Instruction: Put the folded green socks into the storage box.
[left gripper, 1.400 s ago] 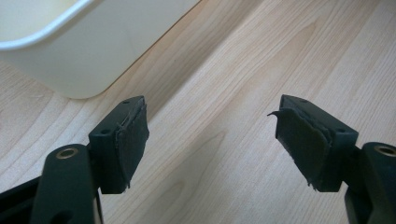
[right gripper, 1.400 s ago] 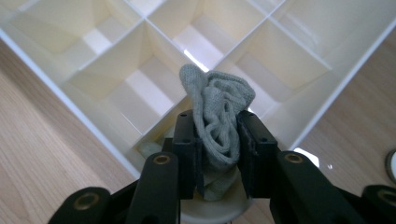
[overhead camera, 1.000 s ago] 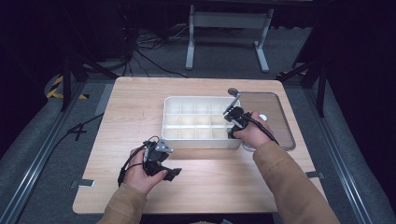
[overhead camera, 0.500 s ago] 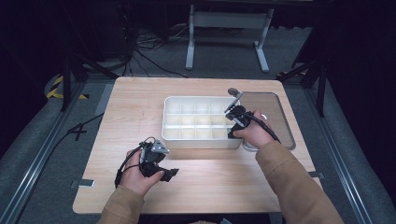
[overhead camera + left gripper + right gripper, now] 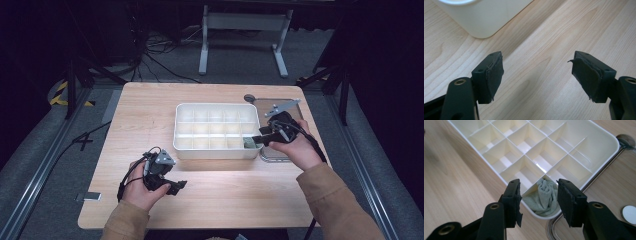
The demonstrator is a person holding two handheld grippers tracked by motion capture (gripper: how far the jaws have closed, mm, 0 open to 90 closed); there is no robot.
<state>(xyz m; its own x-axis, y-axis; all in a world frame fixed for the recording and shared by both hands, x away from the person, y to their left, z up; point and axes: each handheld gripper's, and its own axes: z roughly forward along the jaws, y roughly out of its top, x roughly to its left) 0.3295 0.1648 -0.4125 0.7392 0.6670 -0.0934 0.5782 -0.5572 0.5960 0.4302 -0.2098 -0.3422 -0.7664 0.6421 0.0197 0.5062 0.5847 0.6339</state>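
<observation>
Wooden table margin around white divided box, cloth cornered.

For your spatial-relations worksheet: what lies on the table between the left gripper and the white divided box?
Nothing: bare wooden table separates the left gripper from the white divided box. The high view and left gripper view both show this.

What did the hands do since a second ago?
Not much. The left gripper slid a little nearer the person, over bare table, jaws open. The right gripper stayed at the box's near right corner, jaws open above the grey cloth in the corner cell. Box and lid stayed put.
</observation>
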